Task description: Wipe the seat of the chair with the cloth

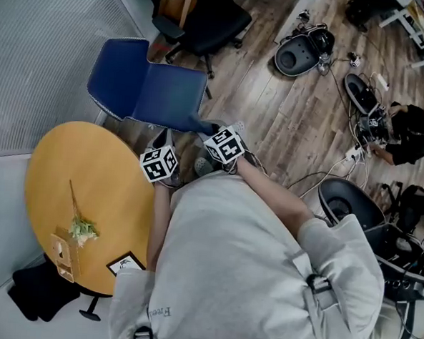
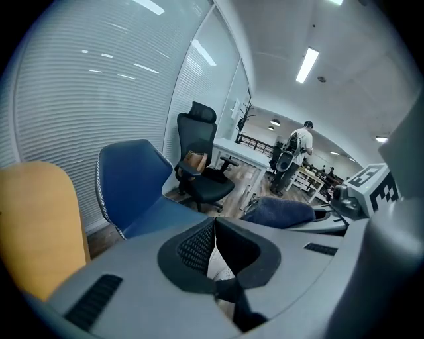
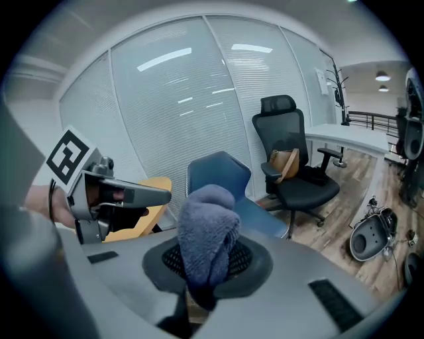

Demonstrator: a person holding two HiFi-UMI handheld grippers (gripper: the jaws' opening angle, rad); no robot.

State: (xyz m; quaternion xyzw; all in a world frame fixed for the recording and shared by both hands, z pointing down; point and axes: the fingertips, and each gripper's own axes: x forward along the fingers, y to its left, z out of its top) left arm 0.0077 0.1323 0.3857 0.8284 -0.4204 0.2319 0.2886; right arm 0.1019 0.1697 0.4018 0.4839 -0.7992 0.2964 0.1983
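The jaws of my right gripper (image 3: 207, 271) are clamped on the bluish cloth (image 3: 211, 225), which bulges up out of them in a bunch. My left gripper (image 2: 214, 245) holds its jaws pressed together with nothing between. Both hover side by side near the front edge of the blue chair (image 1: 149, 90). A round yellow table (image 1: 61, 177) stands to my left.

Floor (image 1: 259, 96): wood planks beneath you.
Your left: round yellow table (image 1: 105, 166).
Ahead of you: black office chair (image 1: 214, 18), slatted blinds (image 1: 39, 61).
Overhead: strip lights (image 2: 308, 64).
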